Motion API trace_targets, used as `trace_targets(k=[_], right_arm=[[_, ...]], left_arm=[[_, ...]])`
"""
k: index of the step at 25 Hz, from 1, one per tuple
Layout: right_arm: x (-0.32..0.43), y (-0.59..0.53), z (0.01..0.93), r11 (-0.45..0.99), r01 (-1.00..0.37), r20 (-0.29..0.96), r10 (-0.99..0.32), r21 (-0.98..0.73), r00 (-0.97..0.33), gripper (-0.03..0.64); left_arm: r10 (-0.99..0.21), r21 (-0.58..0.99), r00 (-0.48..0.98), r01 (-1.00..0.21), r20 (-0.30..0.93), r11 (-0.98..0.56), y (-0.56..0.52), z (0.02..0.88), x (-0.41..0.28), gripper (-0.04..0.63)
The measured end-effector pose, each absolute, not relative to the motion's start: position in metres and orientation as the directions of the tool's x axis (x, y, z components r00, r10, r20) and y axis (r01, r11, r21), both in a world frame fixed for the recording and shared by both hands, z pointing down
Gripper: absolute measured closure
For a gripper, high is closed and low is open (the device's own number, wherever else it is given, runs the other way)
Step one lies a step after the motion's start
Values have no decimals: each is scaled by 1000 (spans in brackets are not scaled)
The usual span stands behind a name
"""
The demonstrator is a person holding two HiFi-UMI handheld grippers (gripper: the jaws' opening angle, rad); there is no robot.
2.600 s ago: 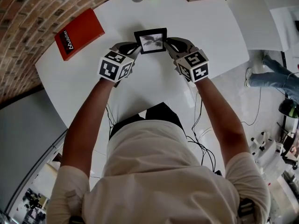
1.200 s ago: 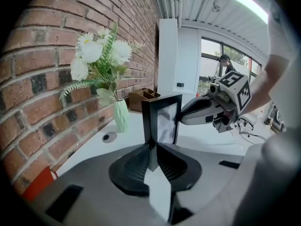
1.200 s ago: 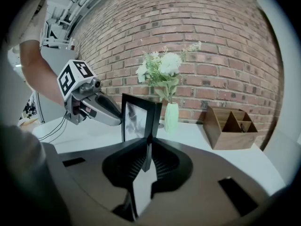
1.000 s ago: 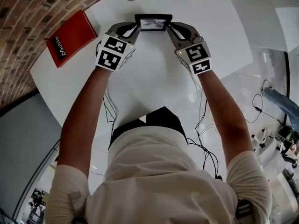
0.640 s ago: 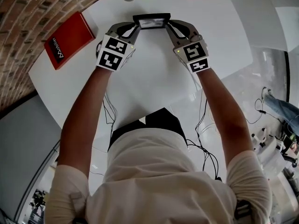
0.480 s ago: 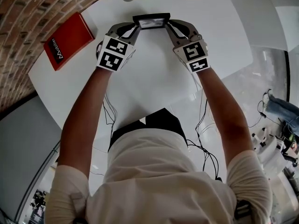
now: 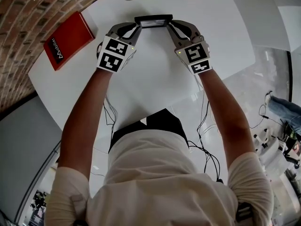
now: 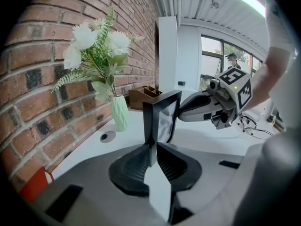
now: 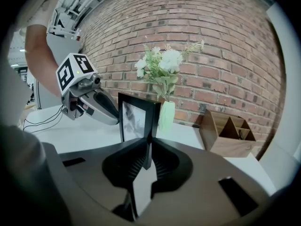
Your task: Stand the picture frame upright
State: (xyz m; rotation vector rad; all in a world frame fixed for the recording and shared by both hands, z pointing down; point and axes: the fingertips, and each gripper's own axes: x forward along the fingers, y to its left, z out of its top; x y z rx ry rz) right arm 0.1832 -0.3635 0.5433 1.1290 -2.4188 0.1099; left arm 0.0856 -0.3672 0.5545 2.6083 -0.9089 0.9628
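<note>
Picture frame (image 7: 153, 20) was upright at the far side of the table (image 7: 155, 84), side edges vertical. Left gripper (image 7: 137, 27) pinched its left edge, right gripper (image 7: 170, 26) its right edge, equally near. Base contact with the table unclear.

A red brick wall (image 9: 211, 27) backs the white table (image 7: 155, 74), with bright windows (image 8: 210, 55) across the room.
</note>
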Motion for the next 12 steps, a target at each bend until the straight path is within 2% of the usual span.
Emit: trace_targets(k=[12], right_arm=[[185, -363, 546, 641, -763, 450, -708, 87, -543, 579]], left_arm=[[-486, -9, 591, -629, 643, -777, -368, 555, 86, 549]])
